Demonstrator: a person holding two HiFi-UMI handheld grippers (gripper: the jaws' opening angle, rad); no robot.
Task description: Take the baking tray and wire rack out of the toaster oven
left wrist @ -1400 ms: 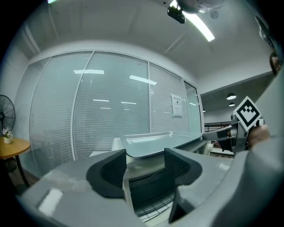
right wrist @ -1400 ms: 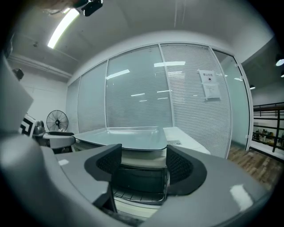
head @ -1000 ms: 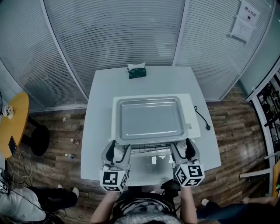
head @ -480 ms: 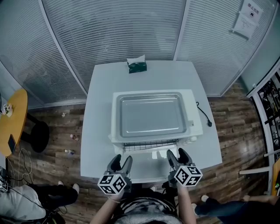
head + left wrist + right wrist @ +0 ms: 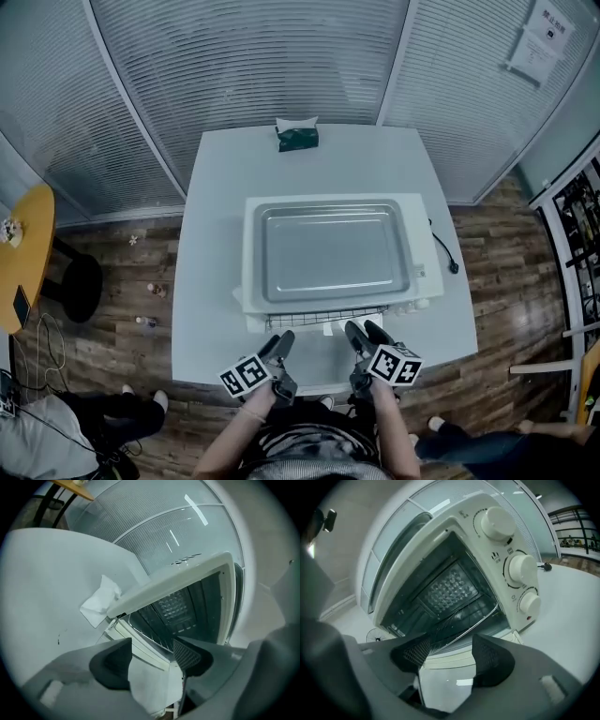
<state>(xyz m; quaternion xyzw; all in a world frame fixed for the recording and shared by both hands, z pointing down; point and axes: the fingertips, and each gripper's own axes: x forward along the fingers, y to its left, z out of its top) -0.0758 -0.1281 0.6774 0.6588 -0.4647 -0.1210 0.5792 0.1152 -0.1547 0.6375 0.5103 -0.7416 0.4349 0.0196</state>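
Two grippers hover at the front of the toaster oven in the head view, the left gripper and the right gripper both over its lowered door. The baking tray lies flat on top of the oven. The wire rack shows in the oven's mouth, its front edge poking out. A tissue box stands behind the oven on the table, and a cord trails to the oven's right.

In the left gripper view the jaws stand apart and hold nothing (only the door's pane shows between them), and the rack sits beyond in the dark cavity.

In the right gripper view the jaws have just narrowed a little but are apart and empty. The rack lies just past them, and three knobs line the oven's right face.
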